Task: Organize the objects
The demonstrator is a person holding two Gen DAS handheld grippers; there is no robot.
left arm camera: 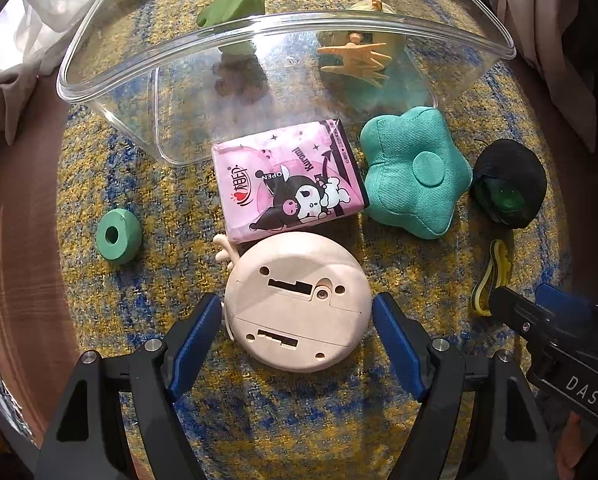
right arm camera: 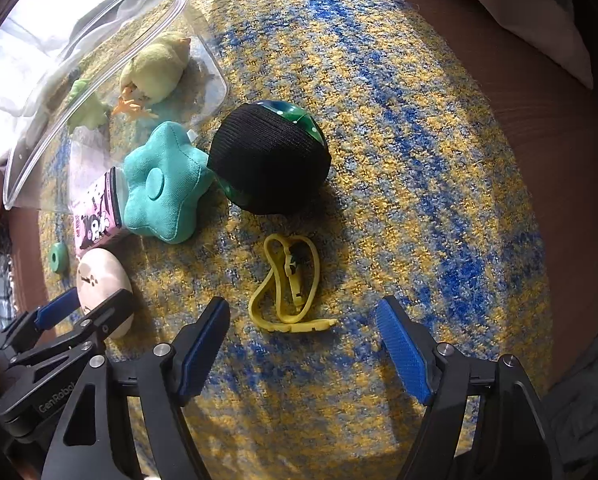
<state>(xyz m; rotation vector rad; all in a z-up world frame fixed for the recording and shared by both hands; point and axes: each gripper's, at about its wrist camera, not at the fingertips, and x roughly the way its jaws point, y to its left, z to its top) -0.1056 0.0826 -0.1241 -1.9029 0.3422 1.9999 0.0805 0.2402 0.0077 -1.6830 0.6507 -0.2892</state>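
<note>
A round beige gadget (left arm camera: 295,300) lies face-down on the rug. My left gripper (left arm camera: 297,300) points down over it, open, a blue pad close beside each edge with a thin gap. In the right wrist view the gadget (right arm camera: 99,276) sits between the left gripper's (right arm camera: 99,300) fingers. My right gripper (right arm camera: 301,306) is open, and a yellow looped strap (right arm camera: 287,284) lies on the rug just ahead of its pads. A clear plastic box (left arm camera: 283,26) at the back holds a green toy (left arm camera: 231,4) and a yellow plush with an orange claw clip (left arm camera: 359,54).
A pink tissue pack (left arm camera: 287,184), a teal star cushion (left arm camera: 415,176), a black-covered green ball (left arm camera: 507,184) and a green ring (left arm camera: 119,236) lie on the blue-and-yellow rug (right arm camera: 379,120). Brown surface borders the rug. Pale cloth lies at the far corners.
</note>
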